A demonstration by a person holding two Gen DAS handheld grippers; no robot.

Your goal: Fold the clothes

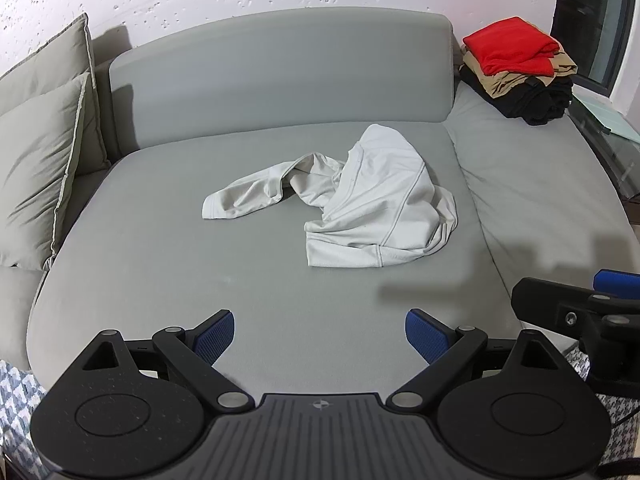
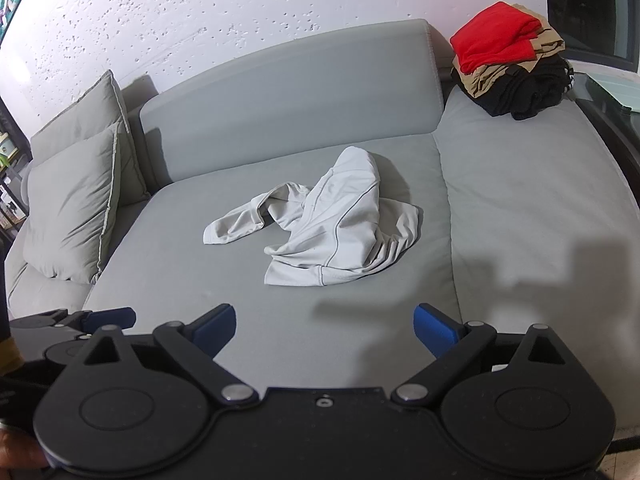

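A crumpled white garment [image 1: 360, 204] lies in a heap on the grey sofa seat [image 1: 160, 280], one sleeve stretched to the left. It also shows in the right wrist view [image 2: 340, 220]. My left gripper [image 1: 320, 336] is open and empty, held above the seat's front edge, well short of the garment. My right gripper [image 2: 324, 328] is open and empty too, at the front edge. The right gripper shows at the right edge of the left wrist view [image 1: 580, 312]. The left gripper shows at the left edge of the right wrist view [image 2: 88, 320].
A stack of folded clothes, red [image 1: 512, 52] on tan and black, sits at the sofa's back right corner [image 2: 508, 64]. Two grey cushions [image 1: 40, 152] lean at the left. A glass side table [image 1: 608, 132] stands at the right. The backrest [image 1: 288, 76] rises behind the garment.
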